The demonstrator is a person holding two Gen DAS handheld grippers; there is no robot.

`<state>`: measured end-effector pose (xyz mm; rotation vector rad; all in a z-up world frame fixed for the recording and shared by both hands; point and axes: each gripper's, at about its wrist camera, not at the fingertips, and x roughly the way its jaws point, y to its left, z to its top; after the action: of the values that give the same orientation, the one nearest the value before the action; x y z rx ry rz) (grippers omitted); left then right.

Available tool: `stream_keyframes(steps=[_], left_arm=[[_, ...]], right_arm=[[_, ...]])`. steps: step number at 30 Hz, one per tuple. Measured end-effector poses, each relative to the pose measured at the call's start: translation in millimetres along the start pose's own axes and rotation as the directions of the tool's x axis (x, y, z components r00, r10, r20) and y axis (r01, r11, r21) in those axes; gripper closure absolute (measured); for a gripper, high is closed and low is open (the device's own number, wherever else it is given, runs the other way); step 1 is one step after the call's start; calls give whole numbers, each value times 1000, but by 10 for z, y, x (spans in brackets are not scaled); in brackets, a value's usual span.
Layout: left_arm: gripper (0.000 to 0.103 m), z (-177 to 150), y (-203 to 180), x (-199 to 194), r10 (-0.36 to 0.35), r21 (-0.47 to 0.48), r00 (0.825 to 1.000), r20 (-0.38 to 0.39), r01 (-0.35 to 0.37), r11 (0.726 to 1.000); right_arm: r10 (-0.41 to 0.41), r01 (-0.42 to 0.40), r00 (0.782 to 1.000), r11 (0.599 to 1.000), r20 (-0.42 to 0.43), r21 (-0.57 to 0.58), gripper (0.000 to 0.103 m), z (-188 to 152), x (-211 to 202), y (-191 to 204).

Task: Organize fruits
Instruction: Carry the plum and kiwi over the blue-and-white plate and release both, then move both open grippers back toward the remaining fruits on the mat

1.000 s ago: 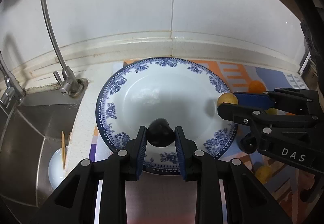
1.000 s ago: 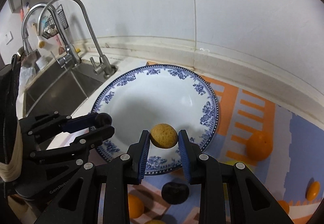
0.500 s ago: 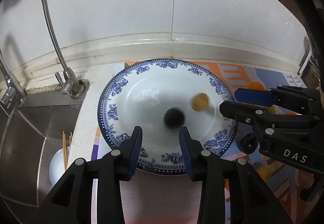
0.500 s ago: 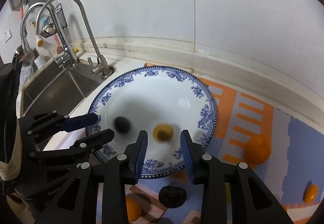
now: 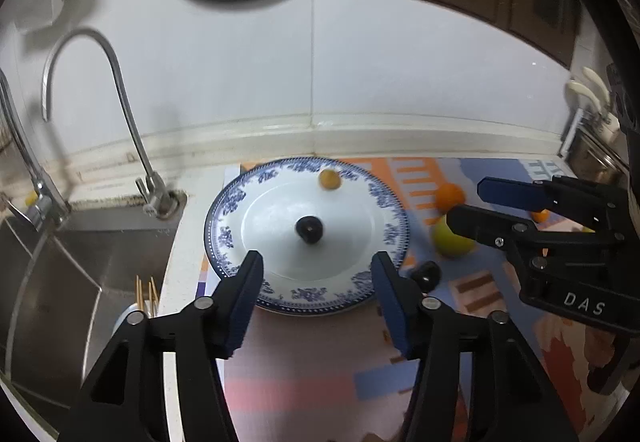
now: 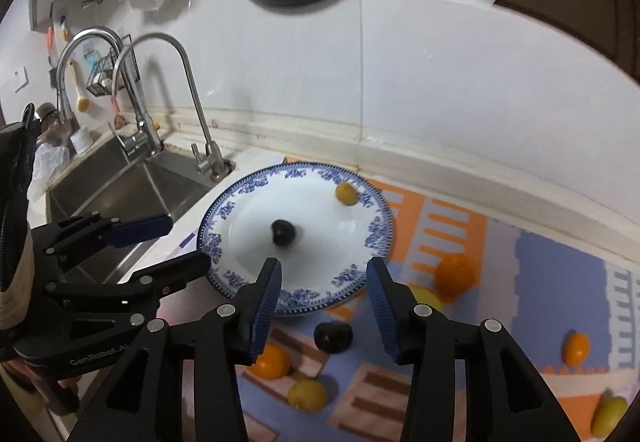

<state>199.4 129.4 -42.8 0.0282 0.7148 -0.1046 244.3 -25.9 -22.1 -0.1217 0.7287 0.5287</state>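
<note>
A blue-and-white plate sits on the patterned mat by the sink. A dark plum lies at its middle and a small yellow-brown fruit near its far rim. My left gripper is open and empty above the plate's near edge. My right gripper is open and empty, also in the left wrist view. On the mat lie another dark plum, oranges and yellow fruits.
A steel sink with two taps lies left of the plate. A bowl with chopsticks sits in the sink. The tiled wall stands behind. More small fruits lie at the right of the mat.
Both grippers opened and dropped their fruits onto the plate, then pulled back and up. The plum settled at the middle; the yellow-brown fruit rolled to the far rim.
</note>
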Motion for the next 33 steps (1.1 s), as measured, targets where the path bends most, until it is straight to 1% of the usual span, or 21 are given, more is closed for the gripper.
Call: stream_keyframes(steps=[3,6,11,16,20,22,28,33], left_arm=[[42,-18,-79,-182,-2,26,999,32,1,1000],[38,-44,-137,-310,-12,37,999,51,10,999],[35,-103,-211,-492,-25,61,996,82,20,998],[35,-167,-267,-618,-32,108,992,124,18,994],[35,-202,-317,-677,-34,165,987,159,8,986],[35,-220,-333,-672,-44,187,986,162,13,982],[35,-309,-379,-531,-81,266,988,132,44,963],[35,-375,-421,-391,-117,312,986,115,76,947]], right_arm=[[-18,18,999,1000,31,1,57,-32,-204,9],[-41,41,997,999,66,5,49,-72,-404,29],[-79,81,990,997,115,-5,49,-165,-677,95],[-116,120,983,992,143,-25,49,-279,-856,158],[-117,122,984,992,133,-29,49,-362,-889,167],[-110,114,987,993,120,-28,49,-405,-876,170],[-84,87,995,995,57,-52,49,-523,-739,197],[-74,74,997,994,10,-86,49,-594,-618,216]])
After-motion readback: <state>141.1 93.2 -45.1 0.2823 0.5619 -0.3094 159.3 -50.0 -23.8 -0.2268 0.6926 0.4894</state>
